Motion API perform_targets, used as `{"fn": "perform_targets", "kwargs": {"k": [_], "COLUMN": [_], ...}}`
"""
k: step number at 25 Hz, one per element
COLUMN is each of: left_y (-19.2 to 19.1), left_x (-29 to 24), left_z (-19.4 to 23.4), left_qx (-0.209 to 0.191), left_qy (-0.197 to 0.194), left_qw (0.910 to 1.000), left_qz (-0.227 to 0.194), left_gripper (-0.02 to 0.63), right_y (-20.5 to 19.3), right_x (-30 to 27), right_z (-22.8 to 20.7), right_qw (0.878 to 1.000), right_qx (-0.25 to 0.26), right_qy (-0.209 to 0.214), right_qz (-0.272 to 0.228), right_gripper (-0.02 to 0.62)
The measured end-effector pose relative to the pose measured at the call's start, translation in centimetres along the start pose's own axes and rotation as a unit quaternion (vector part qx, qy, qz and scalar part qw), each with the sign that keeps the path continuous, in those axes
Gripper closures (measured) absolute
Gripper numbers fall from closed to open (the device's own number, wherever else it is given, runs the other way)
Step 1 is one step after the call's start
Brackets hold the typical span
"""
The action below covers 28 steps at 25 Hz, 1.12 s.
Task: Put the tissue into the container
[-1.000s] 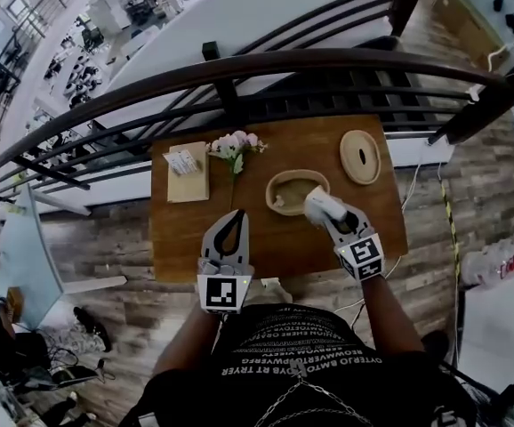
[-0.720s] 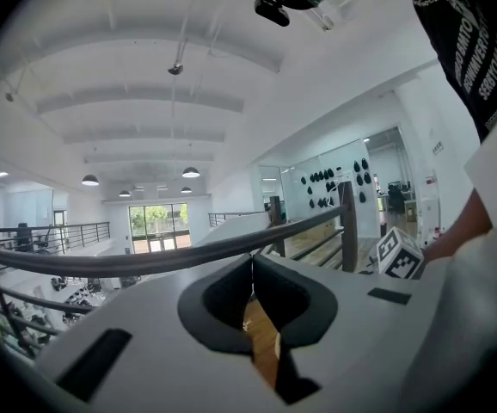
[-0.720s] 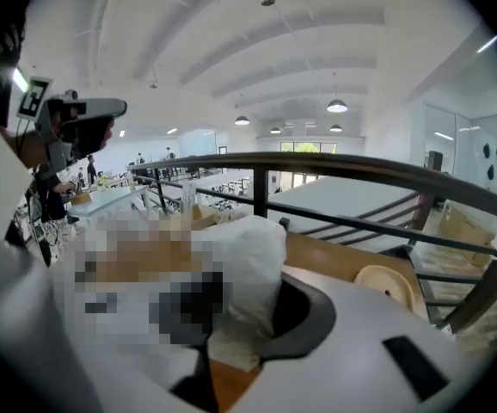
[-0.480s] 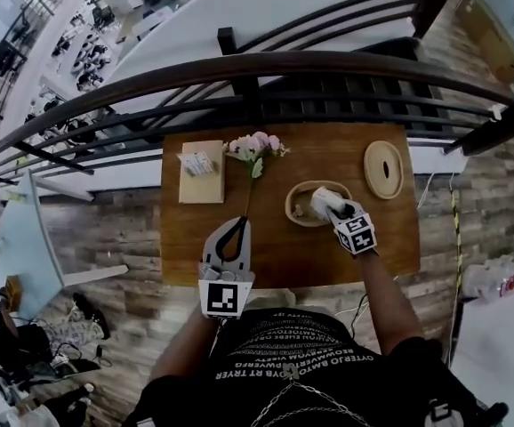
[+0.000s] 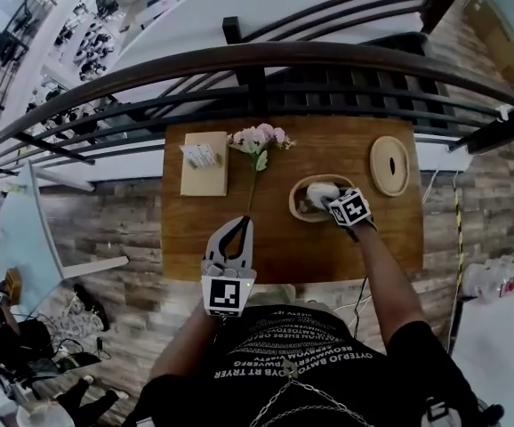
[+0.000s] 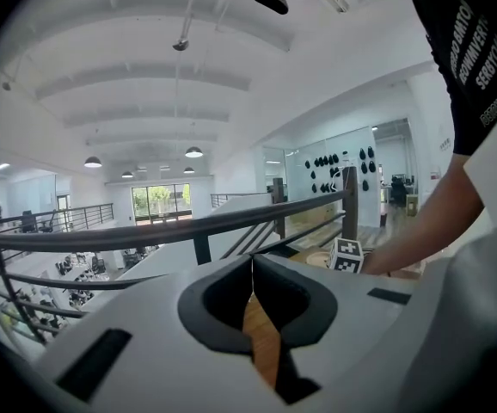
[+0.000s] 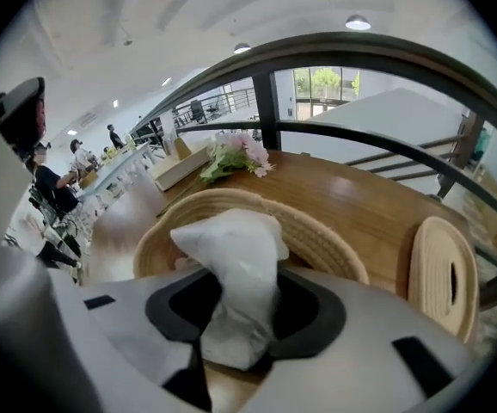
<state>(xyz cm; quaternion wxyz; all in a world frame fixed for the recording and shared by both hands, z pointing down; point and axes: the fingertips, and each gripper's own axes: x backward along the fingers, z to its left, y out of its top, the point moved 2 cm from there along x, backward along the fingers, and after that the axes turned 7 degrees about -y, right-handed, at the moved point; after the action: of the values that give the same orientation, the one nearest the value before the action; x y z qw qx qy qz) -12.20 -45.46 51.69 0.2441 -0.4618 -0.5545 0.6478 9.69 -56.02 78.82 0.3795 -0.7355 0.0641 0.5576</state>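
Observation:
A crumpled white tissue (image 7: 231,256) stands between the jaws of my right gripper (image 7: 231,351), just above the woven oval container (image 7: 317,231). Those jaws have just been opening, and the tissue still sits pinched between the pads. From the head view the right gripper (image 5: 329,199) points steeply down at the container (image 5: 297,194), with the tissue (image 5: 322,189) over its bowl. My left gripper (image 5: 229,237) hovers shut and empty over the table's near edge; in its own view the jaws (image 6: 251,269) meet at the tips.
The wooden table (image 5: 275,247) also carries an oval lid with a slot (image 5: 389,165), a pink flower sprig (image 5: 259,139) and a tan tissue box (image 5: 204,163). A dark railing (image 5: 257,60) runs along the far side, with a drop beyond it.
My right gripper came down and forward with the tissue, from beside the container to right over its bowl. The left gripper sank a little.

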Motion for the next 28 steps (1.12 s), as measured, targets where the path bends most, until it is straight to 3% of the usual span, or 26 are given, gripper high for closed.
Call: {"fn": "perform_targets", "kwargs": {"k": [3,7,10,13,15,17,20,23,28], "left_y": [0.6,1.1,1.5,2.4,3.1,3.9,4.9,5.3,6.3], "left_x": [-0.1,0.0,0.5,1.5,2.3,3.4,5.2,6.7,9.1], "left_z": [-1.3,-2.4,-3.5,-4.3,-5.1,-5.8,-6.6,-7.8,-10.5], "left_qx": [-0.006,-0.005,-0.004,-0.006,-0.009,-0.002,0.015,0.02,0.001], "left_qy": [-0.011,-0.016,-0.016,-0.01,-0.006,-0.004,0.004,0.013,0.022], "left_qw": [0.9999,0.9997,0.9995,0.9991,0.9986,0.9976,0.9963,0.9949,0.993], "left_qz": [-0.007,-0.017,-0.025,-0.04,-0.052,-0.069,-0.085,-0.098,-0.116], "left_gripper": [0.577,0.577,0.577,0.577,0.577,0.577,0.577,0.577,0.578], "right_y": [0.2,-0.6,-1.7,-1.6,-1.3,-0.8,0.2,0.4,-1.2], "right_x": [1.0,3.6,6.4,10.0,13.3,17.2,22.5,27.5,34.4], "right_z": [0.3,-0.8,-1.3,-0.8,-0.2,0.4,1.7,3.0,5.7], "right_qw": [0.999,0.994,0.993,0.988,0.98,0.966,0.943,0.924,0.906], "right_qx": [0.019,0.023,-0.003,-0.025,-0.023,-0.01,0.0,0.018,0.044], "right_qy": [-0.035,-0.086,-0.088,-0.074,-0.075,-0.093,-0.118,-0.137,-0.165], "right_qz": [-0.022,-0.055,-0.078,-0.133,-0.183,-0.239,-0.312,-0.358,-0.388], "right_gripper": [0.274,0.265,0.265,0.265,0.306,0.428,0.556,0.58,0.581]}}
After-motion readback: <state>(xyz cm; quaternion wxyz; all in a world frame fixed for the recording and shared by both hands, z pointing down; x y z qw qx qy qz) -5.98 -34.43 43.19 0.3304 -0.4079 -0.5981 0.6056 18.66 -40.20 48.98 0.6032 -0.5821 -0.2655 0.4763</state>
